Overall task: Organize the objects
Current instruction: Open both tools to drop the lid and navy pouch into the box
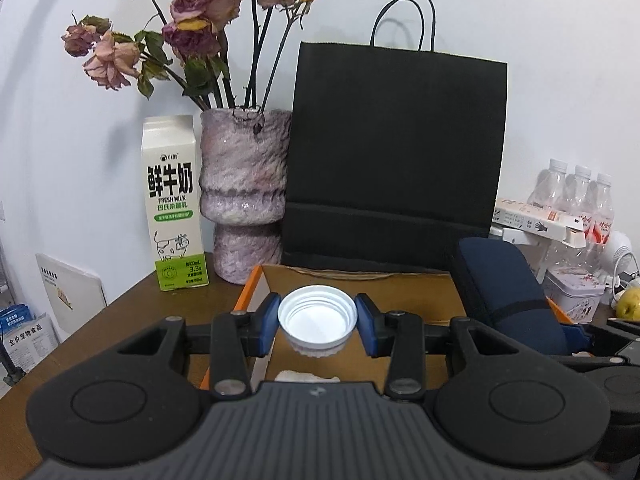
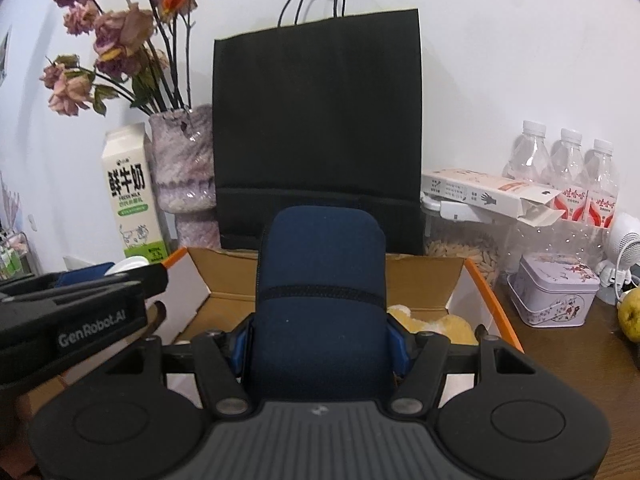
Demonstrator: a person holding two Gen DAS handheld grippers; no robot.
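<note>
My left gripper (image 1: 317, 322) is shut on a white ribbed screw cap (image 1: 317, 316), open side up, held above the open cardboard box (image 1: 420, 292) with orange edges. My right gripper (image 2: 320, 344) is shut on a dark blue zipped soft case (image 2: 320, 280), held upright over the same box (image 2: 432, 280); the case also shows in the left wrist view (image 1: 504, 292). The left gripper body (image 2: 80, 312) shows at the left of the right wrist view. A yellow plush thing (image 2: 432, 324) lies in the box.
A black paper bag (image 1: 396, 156) stands behind the box. A milk carton (image 1: 172, 204) and a vase of dried roses (image 1: 244, 196) stand at the left. Water bottles (image 2: 568, 176), a long carton (image 2: 488, 192), a tin (image 2: 556, 296) and a pear (image 2: 630, 316) are at the right.
</note>
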